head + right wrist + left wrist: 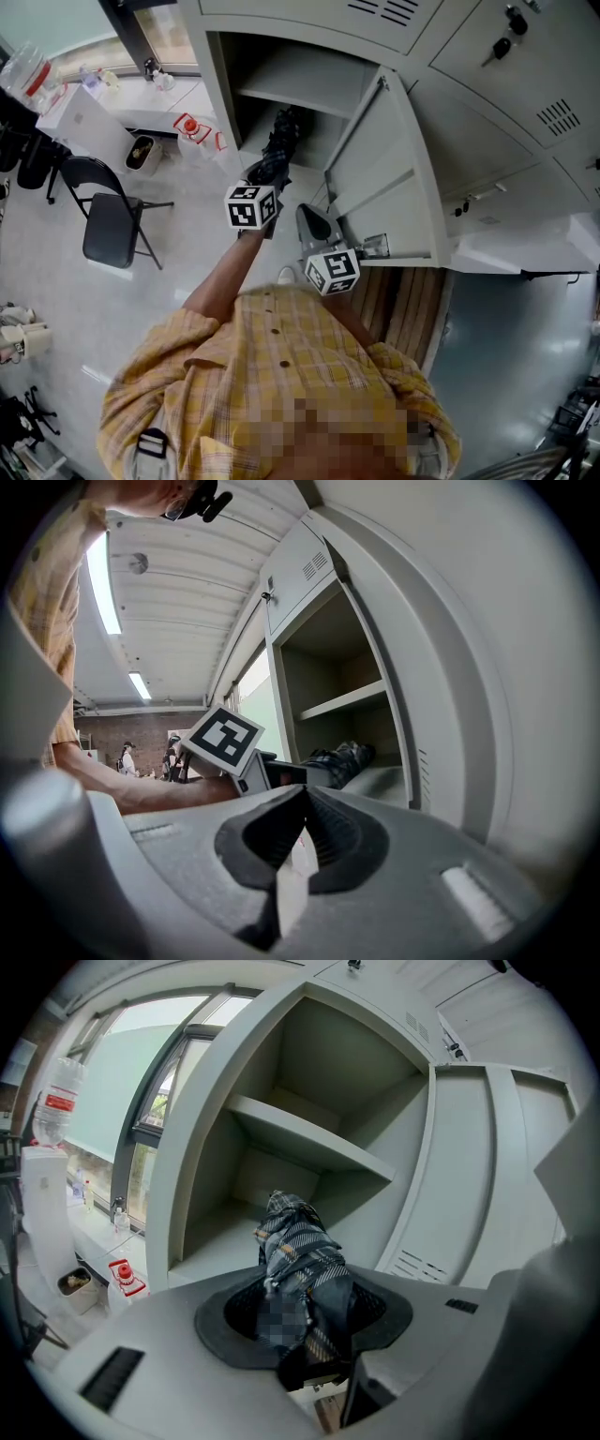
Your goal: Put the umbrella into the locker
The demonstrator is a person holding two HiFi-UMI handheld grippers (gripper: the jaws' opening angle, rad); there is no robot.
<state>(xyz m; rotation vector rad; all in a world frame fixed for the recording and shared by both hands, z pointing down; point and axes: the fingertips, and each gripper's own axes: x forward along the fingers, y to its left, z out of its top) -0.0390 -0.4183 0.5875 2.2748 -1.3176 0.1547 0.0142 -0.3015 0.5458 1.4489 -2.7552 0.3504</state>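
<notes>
A folded plaid umbrella (279,141) is clamped in my left gripper (267,178), whose jaws are shut on its lower part. In the left gripper view the umbrella (298,1246) sticks out ahead of the left gripper (305,1321) toward the open locker (281,1147), below its shelf. The right gripper view shows the umbrella (339,759) with its far end at the mouth of the lower compartment. My right gripper (315,223) hangs beside the open locker door (394,178). Its jaws (302,803) are shut with nothing between them.
A black folding chair (108,220), a white desk (89,117), a small bin (142,152) and a red-capped bottle pack (195,128) stand left of the locker. Closed lockers with keys (502,42) lie to the right. A water dispenser (52,1176) stands by the window.
</notes>
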